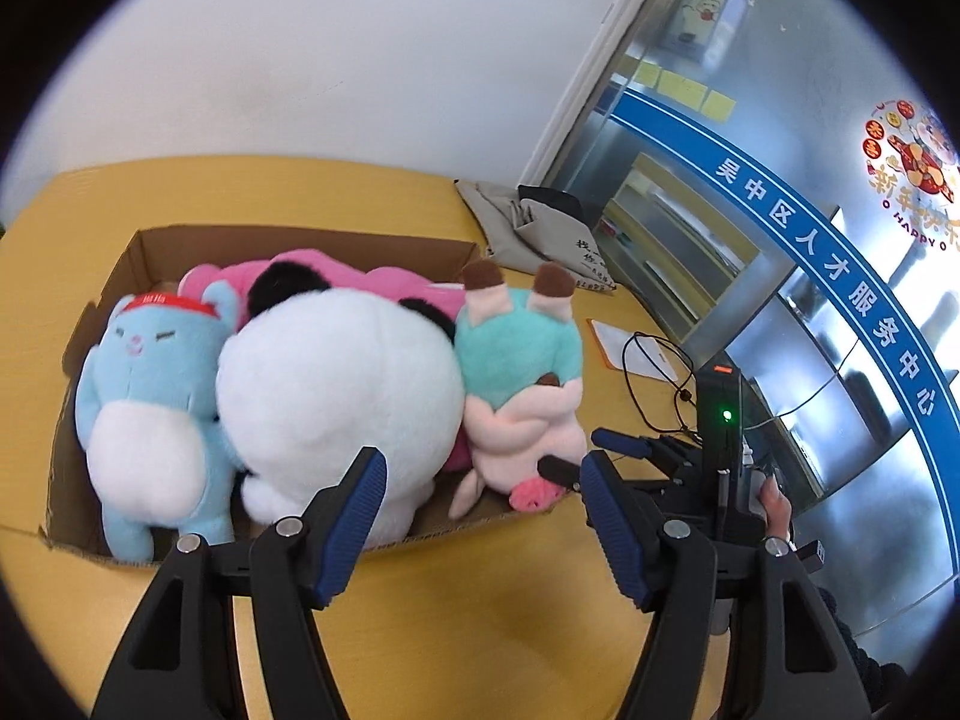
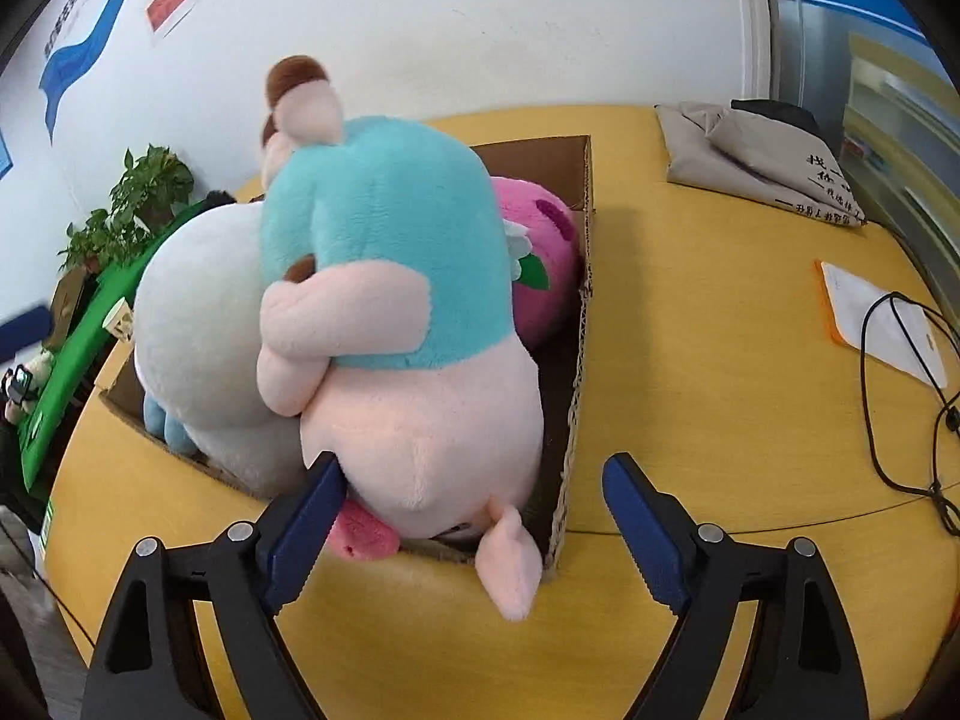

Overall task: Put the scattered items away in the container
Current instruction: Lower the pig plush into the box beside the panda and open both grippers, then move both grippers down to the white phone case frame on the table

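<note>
Both grippers stand spread with nothing pinched. We see our left gripper (image 1: 480,498) hovering over the yellow table (image 1: 480,618) just short of the near wall of the cardboard box (image 1: 78,480), its blue pads (image 1: 354,516) apart and empty. Past those pads the box is packed: a blue plush bear (image 1: 144,396) with a red headband lies at the left end, a big white panda plush (image 1: 336,396) fills the middle, a pink plush (image 1: 360,276) sits behind it, and a pig plush in a teal top (image 1: 522,384) stands head-down at the right end.

Our right gripper (image 2: 474,516) hangs at that right end of the box (image 2: 573,396), jaws wide. The pig plush (image 2: 396,300) lies between them: its snout end touches the left pad (image 2: 306,516), while the right pad (image 2: 642,522) stands clear of it, over the table (image 2: 720,360) outside the box wall. One pink ear droops over the near wall.

Toward the table's far right corner lie a folded grey cloth bag (image 2: 762,162), an orange-edged card (image 2: 882,324) and a black cable (image 2: 888,438).
</note>
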### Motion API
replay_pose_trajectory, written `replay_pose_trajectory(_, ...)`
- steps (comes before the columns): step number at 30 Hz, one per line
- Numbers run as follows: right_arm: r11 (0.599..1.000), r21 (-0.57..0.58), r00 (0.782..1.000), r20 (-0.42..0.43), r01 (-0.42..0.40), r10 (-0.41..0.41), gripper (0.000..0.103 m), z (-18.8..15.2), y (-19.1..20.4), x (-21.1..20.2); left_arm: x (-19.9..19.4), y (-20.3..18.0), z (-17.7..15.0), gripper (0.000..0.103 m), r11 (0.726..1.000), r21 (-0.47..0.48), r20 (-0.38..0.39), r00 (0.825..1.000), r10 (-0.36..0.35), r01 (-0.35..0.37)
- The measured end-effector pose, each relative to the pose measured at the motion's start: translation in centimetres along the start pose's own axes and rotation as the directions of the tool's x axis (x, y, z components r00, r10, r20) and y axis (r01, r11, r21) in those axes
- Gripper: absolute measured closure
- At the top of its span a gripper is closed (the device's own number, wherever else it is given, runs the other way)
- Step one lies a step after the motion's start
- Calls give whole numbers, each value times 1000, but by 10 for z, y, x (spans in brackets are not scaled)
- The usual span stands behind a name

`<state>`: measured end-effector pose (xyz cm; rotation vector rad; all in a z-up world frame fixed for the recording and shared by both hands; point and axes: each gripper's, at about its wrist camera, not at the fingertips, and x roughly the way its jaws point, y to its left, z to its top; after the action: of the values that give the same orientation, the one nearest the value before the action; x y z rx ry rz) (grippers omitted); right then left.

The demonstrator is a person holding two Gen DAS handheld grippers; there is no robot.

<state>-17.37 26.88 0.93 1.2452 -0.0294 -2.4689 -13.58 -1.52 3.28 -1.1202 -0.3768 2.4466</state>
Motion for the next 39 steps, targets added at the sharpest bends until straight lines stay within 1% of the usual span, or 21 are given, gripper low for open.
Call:
replay_pose_trajectory(3, 998, -37, 998, -43, 46, -47, 13, -2, 6, 13, 3, 5, -7, 36, 1000, -20, -10, 1000, 7, -7)
replay_pose_trajectory(6, 999, -31, 998, -58, 32, -34, 13, -8, 9, 17, 7, 11, -17, 36, 1000, -25, -29, 1000, 7, -7)
replay_pose_trajectory(9, 999, -21, 999, -35, 38, -39, 12, -12, 9, 7, 8, 16, -27, 36, 1000, -26, -41, 999, 12, -13)
replay_pose_trajectory(11, 1000, -12, 1000, -12, 26, -26, 11, -14, 9, -5, 7, 21, -34, 36, 999, -22, -46, 998, 33, -34)
replay_pose_trajectory(14, 1000, 8, 1000, 29, -1, 0, 6, -19, 10, -26, 2, 28, -46, 36, 997, -11, -51, 996, 75, -75)
replay_pose_trajectory(17, 1000, 1, 998, 51, -21, 21, 5, -25, 18, -44, -9, 36, -57, 36, 994, -18, -39, 993, 108, -108)
replay_pose_trajectory(22, 999, -37, 995, 97, -9, 13, 1, -33, 38, -67, -26, 44, -69, 36, 990, -31, -30, 990, 139, -140)
replay_pose_trajectory(27, 998, -56, 995, 100, 12, -7, 1, -44, 53, -74, -36, 53, -90, 36, 985, -50, -42, 986, 163, -165)
replay_pose_trajectory(30, 998, -56, 997, 76, 1, 3, 1, -56, 58, -74, -42, 62, -109, 36, 982, -76, -58, 984, 171, -175)
replay_pose_trajectory(33, 998, -58, 999, 28, -28, 30, 1, -75, 67, -69, -51, 73, -133, 36, 977, -109, -84, 981, 173, -182)
replay_pose_trajectory(36, 993, -78, 995, -57, -89, 85, 1, -99, 85, -59, -58, 81, -155, 36, 973, -120, -108, 977, 183, -196)
replay_pose_trajectory(39, 976, -124, 978, -130, -179, 163, 1, -127, 116, -52, -66, 92, -174, 36, 968, -146, -132, 974, 186, -205)
